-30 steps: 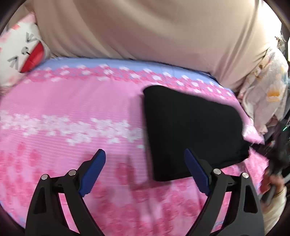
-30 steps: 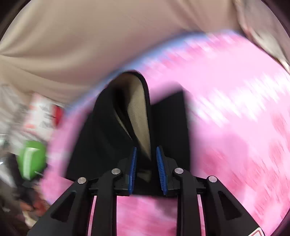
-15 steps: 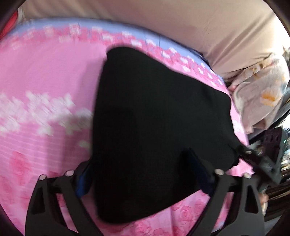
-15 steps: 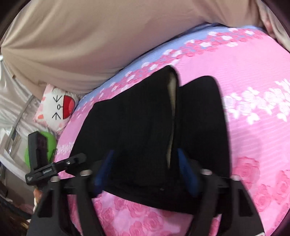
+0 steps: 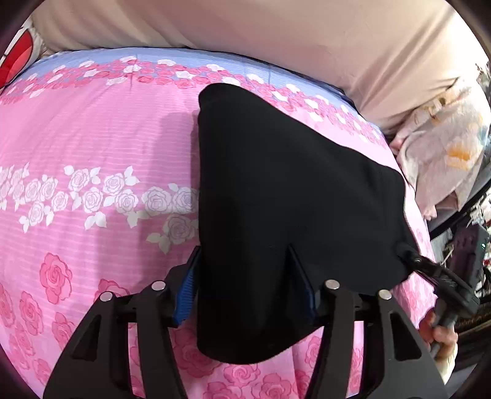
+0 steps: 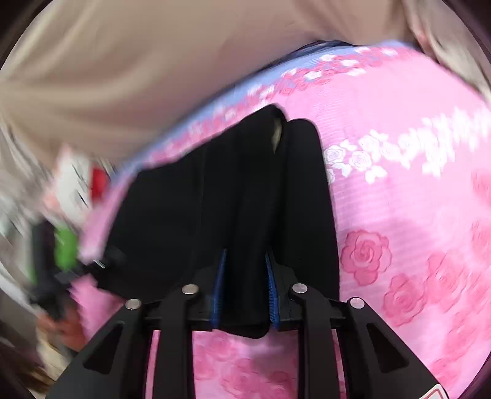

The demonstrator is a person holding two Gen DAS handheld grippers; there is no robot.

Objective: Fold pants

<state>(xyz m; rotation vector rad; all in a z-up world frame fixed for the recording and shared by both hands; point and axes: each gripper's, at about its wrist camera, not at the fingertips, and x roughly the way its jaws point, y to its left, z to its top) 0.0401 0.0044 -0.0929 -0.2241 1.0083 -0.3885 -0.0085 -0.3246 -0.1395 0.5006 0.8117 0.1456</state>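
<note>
The black pants [image 5: 285, 196] lie folded on the pink rose bedsheet [image 5: 92, 147]. My left gripper [image 5: 245, 282] is shut on the near left edge of the pants, with a thick bundle of cloth between its blue pads. My right gripper [image 6: 245, 276] is shut on the opposite near edge of the pants [image 6: 245, 199], the cloth pinched between its pads. In the left wrist view the right gripper [image 5: 429, 270] shows at the pants' right corner. A pale lining [image 6: 277, 132] peeks out at the far fold.
A beige curtain [image 5: 245, 27] hangs behind the bed. A white and red cartoon pillow [image 5: 18, 55] sits at the far left. A floral blanket [image 5: 445, 153] lies off the bed's right side. A green object [image 6: 64, 245] stands beside the bed.
My left gripper moved right over the pants and closed on their edge. My right gripper opened half a second ago and has closed on the pants again.
</note>
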